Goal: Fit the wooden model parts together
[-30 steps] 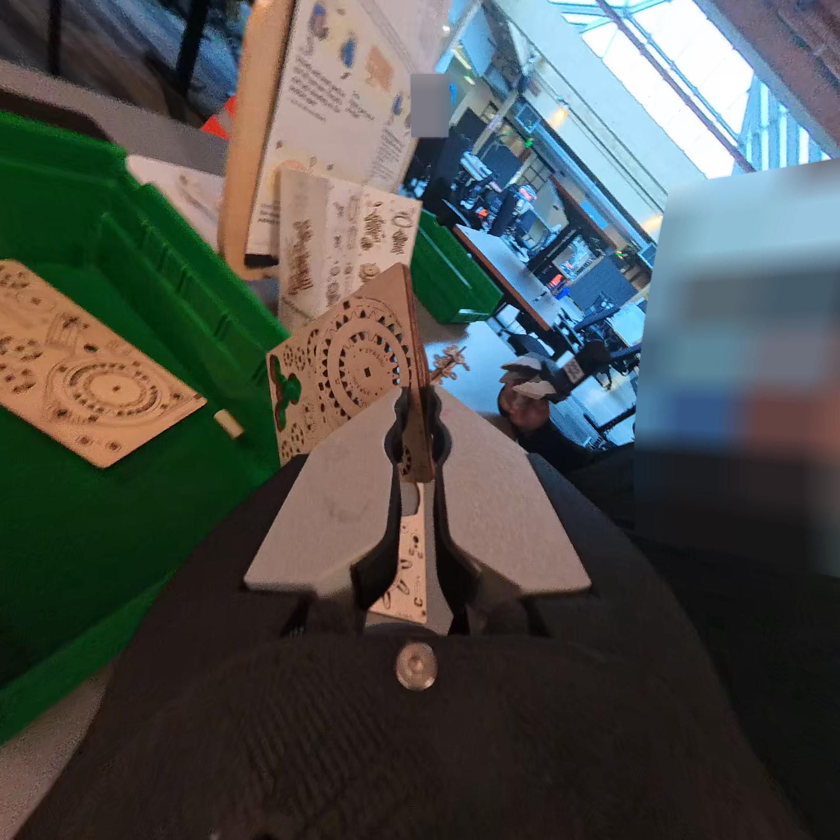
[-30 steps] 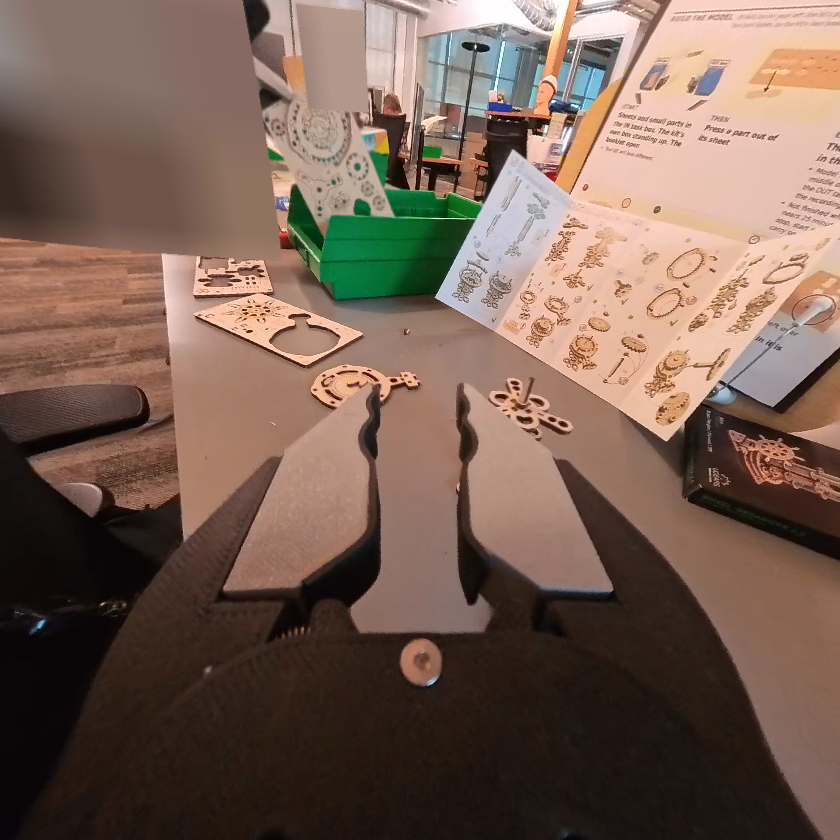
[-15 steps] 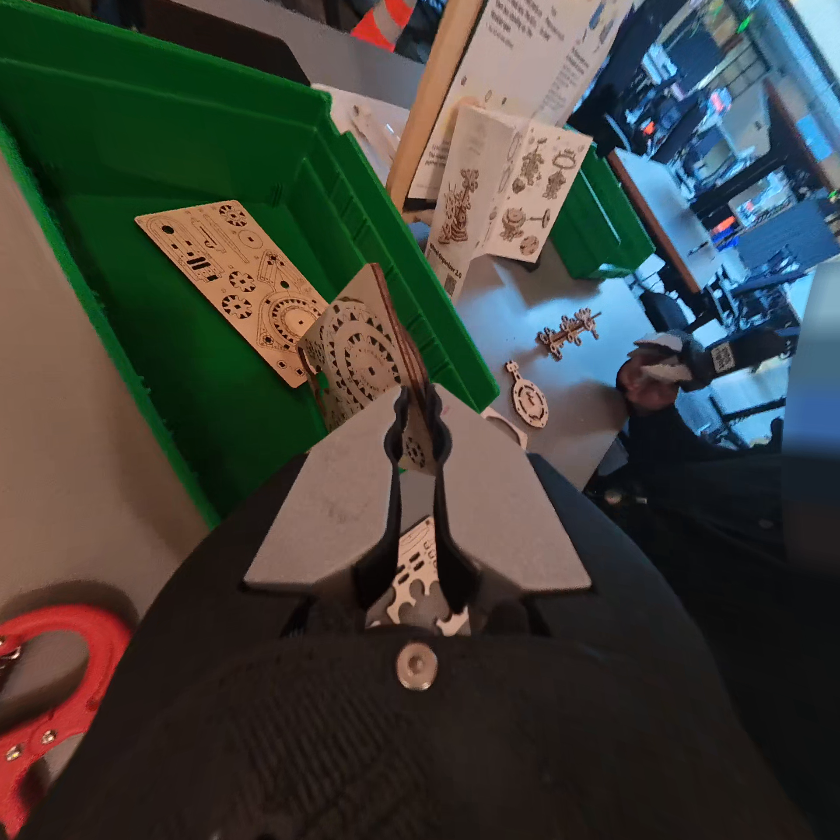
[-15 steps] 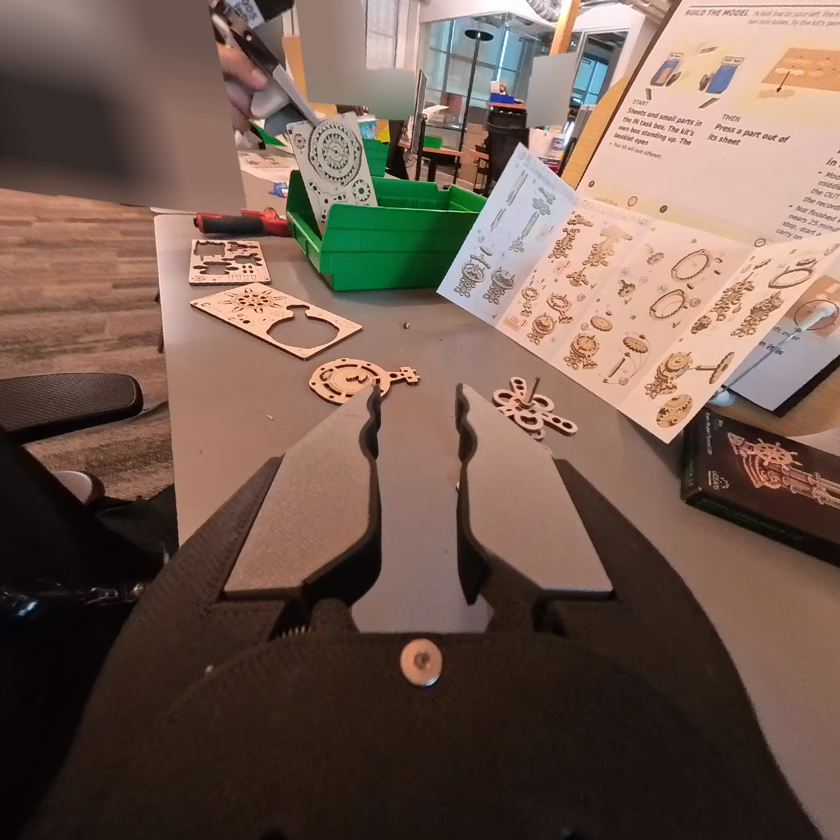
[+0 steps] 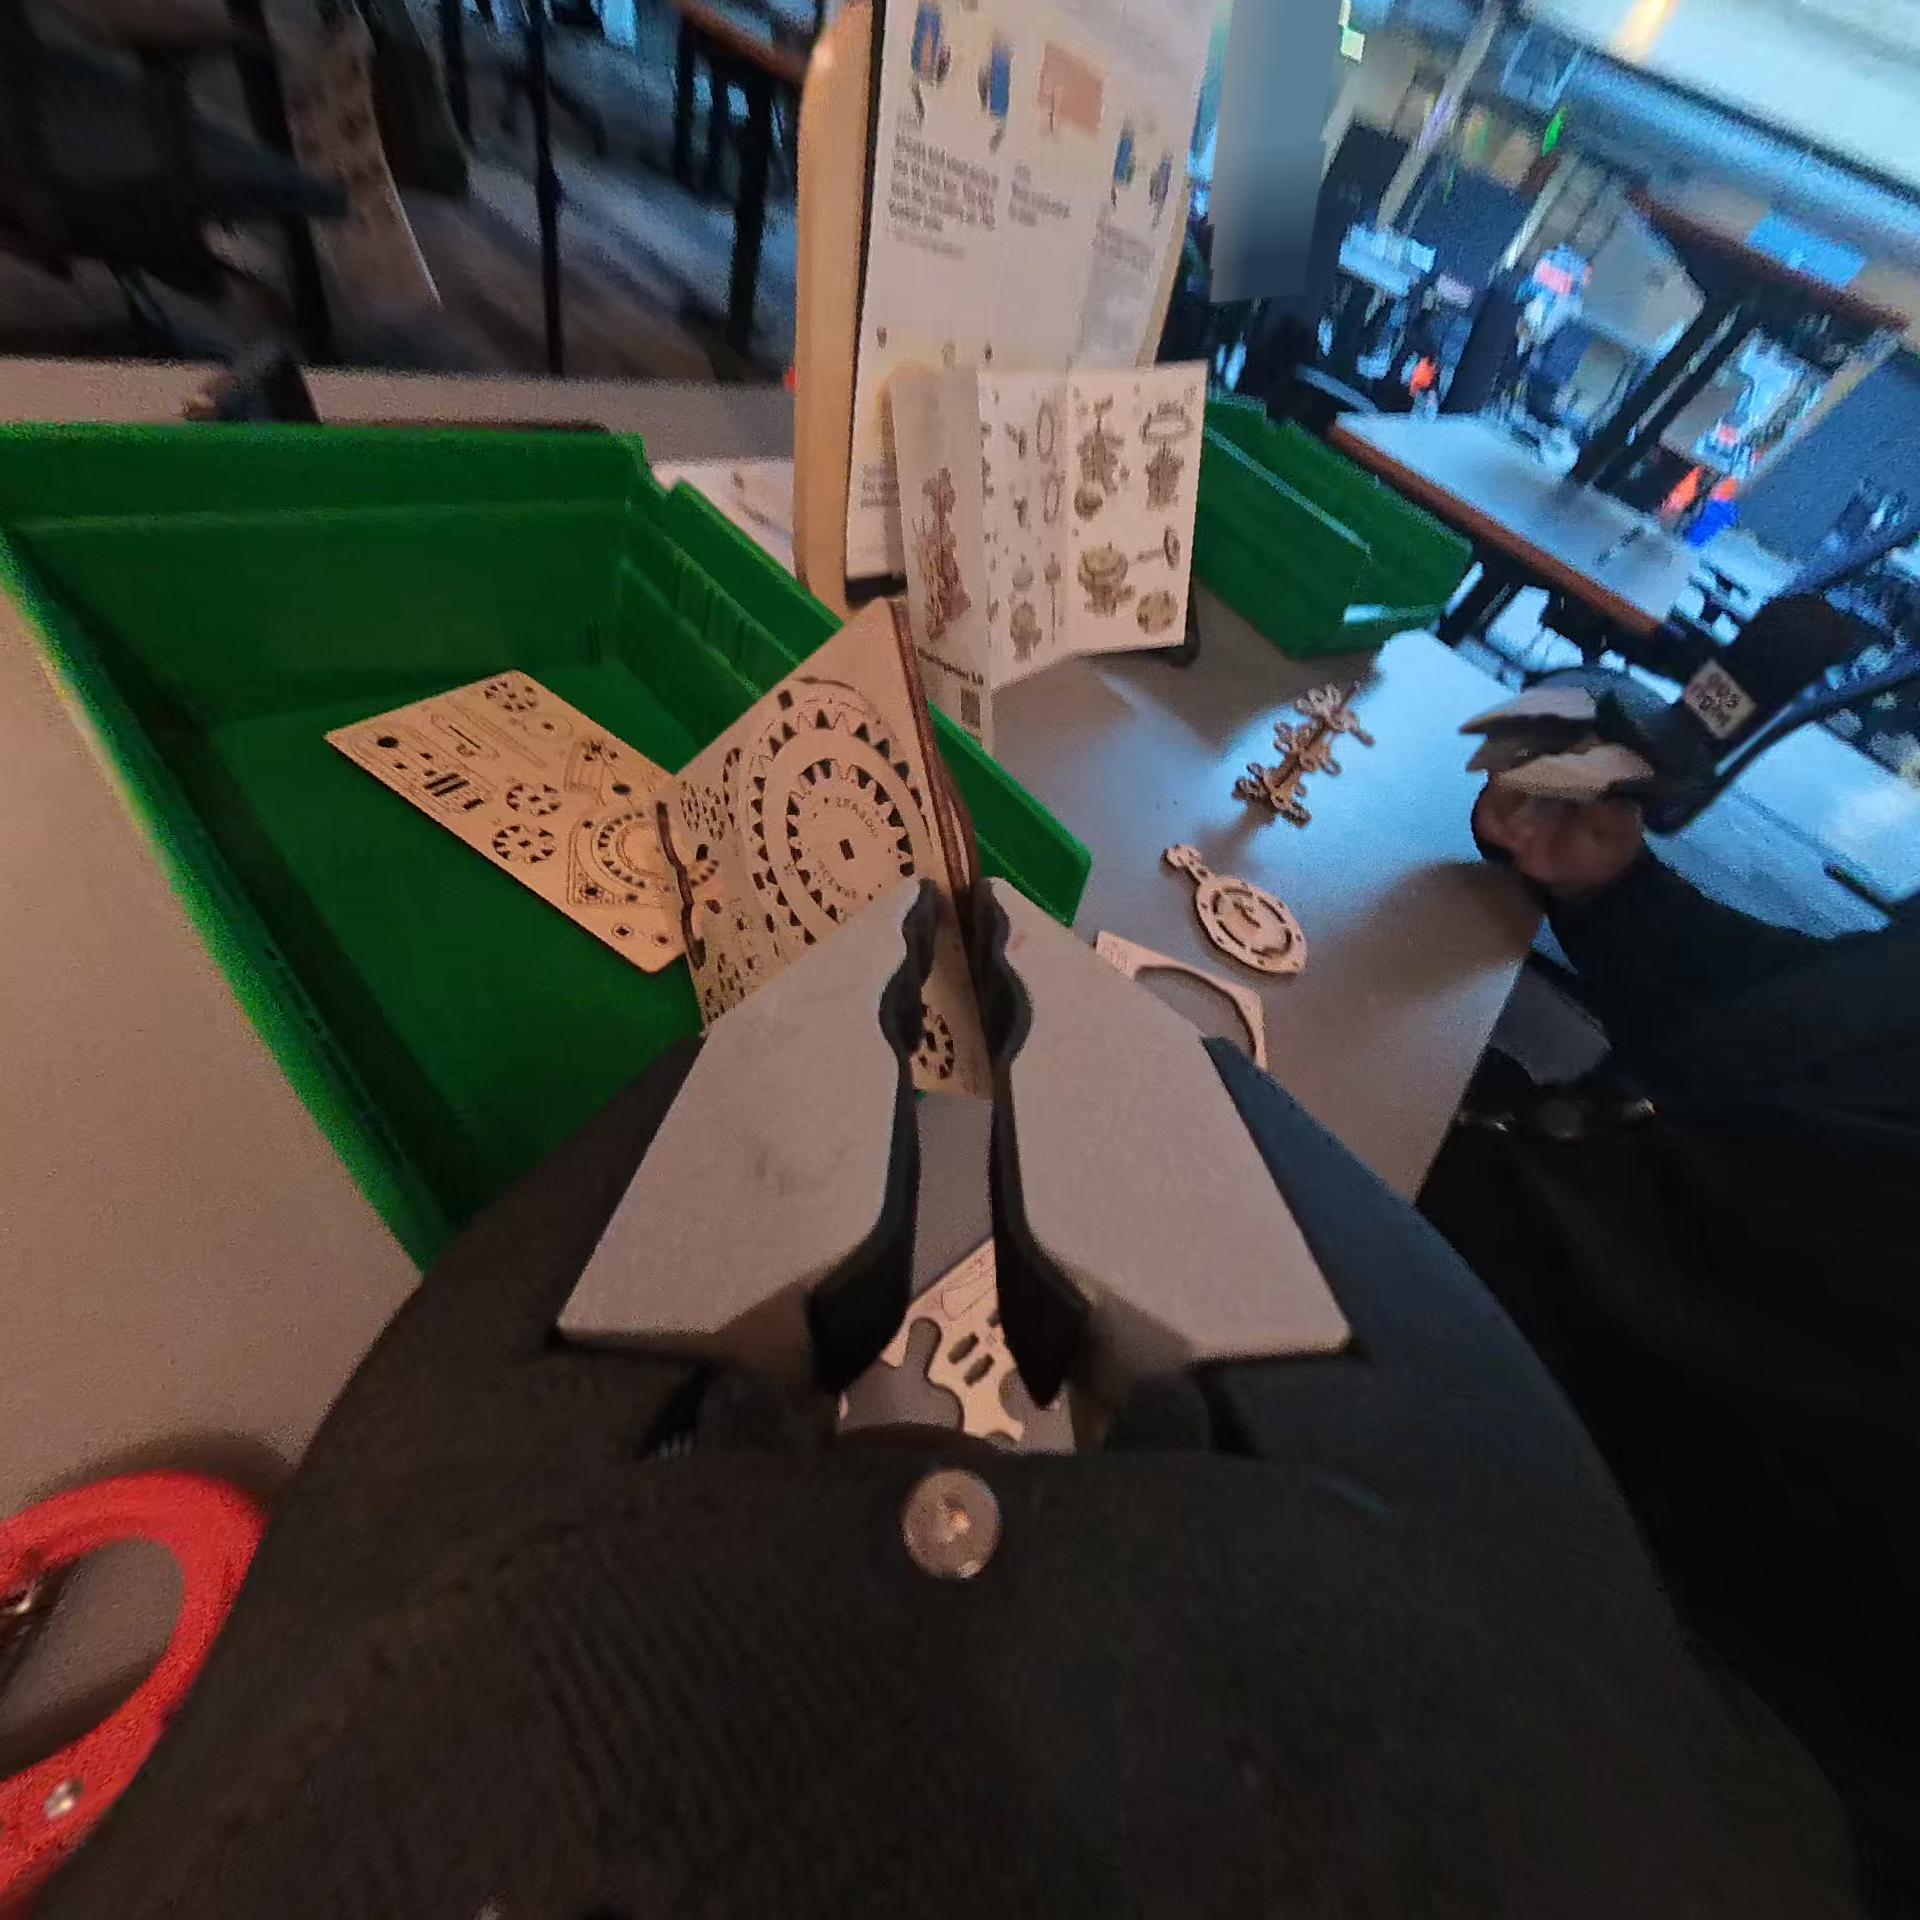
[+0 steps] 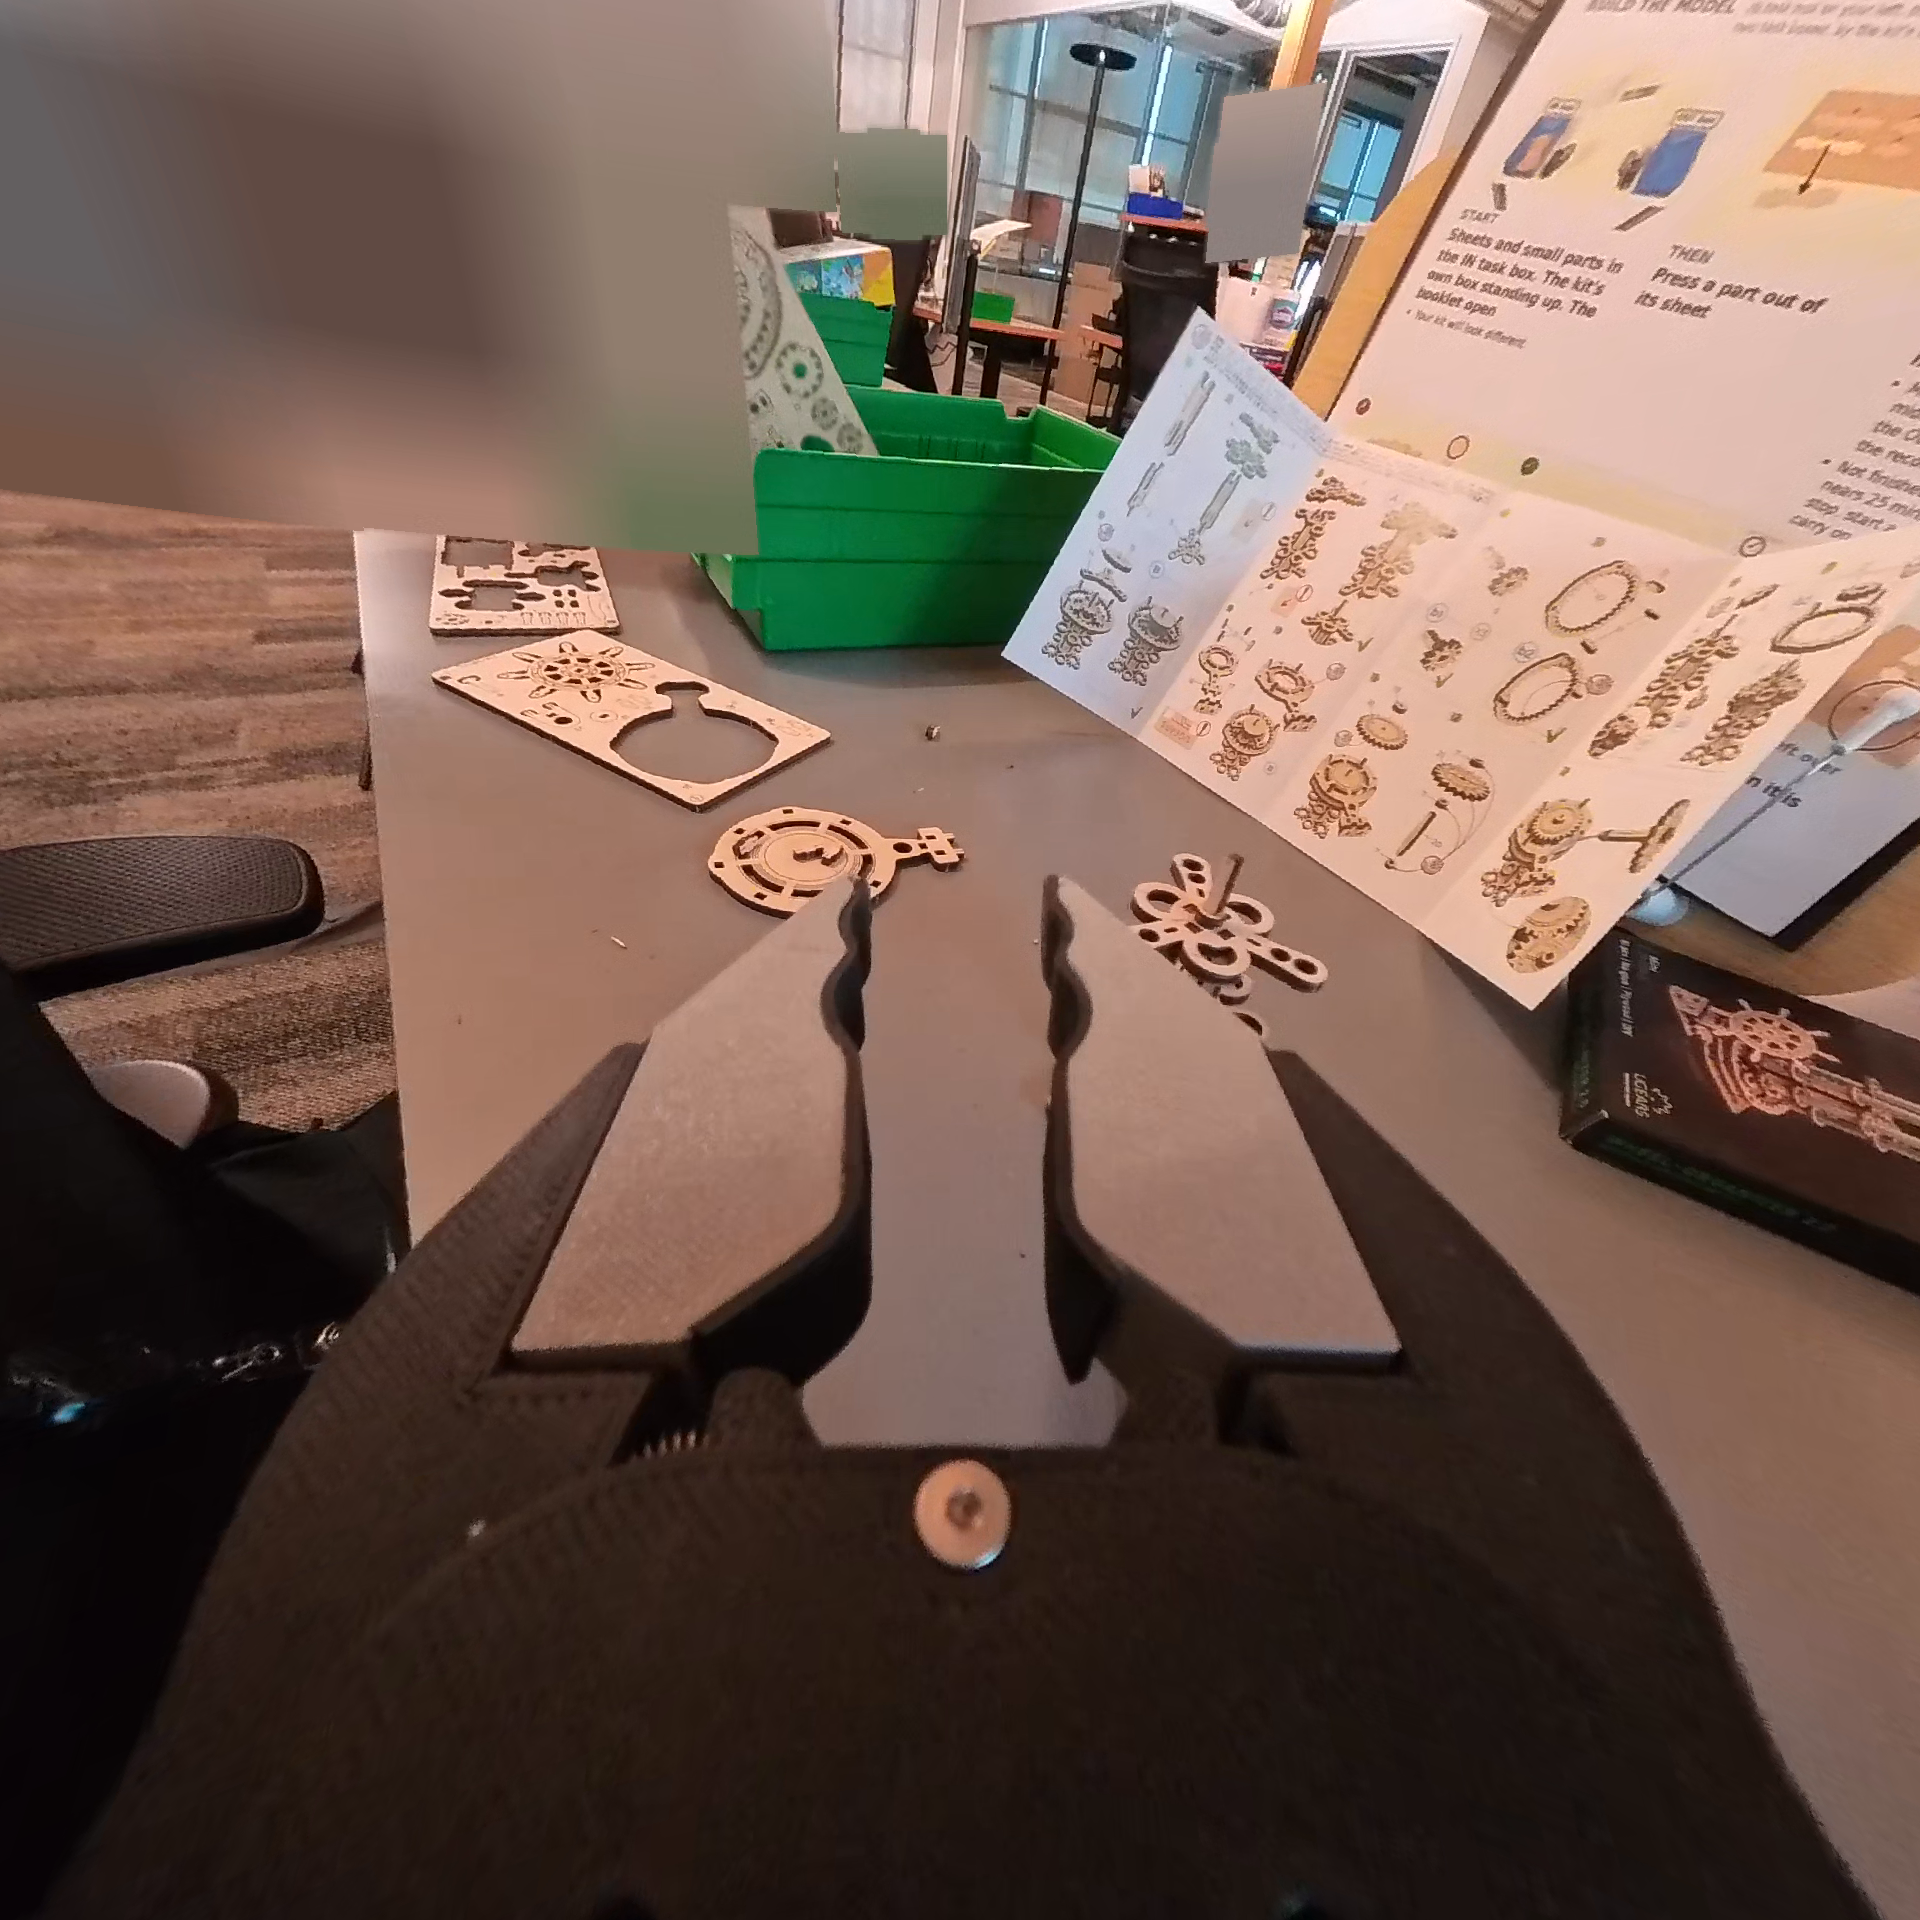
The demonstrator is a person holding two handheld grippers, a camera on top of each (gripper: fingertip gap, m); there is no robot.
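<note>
While the left tongs clamp a wooden sheet over the green bin, the right tongs hang parted and empty above the table.

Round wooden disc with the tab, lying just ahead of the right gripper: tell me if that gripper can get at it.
Probably yes. The right gripper is open and empty, the disc lies flat just beyond its left fingertip, with nothing between.
</note>
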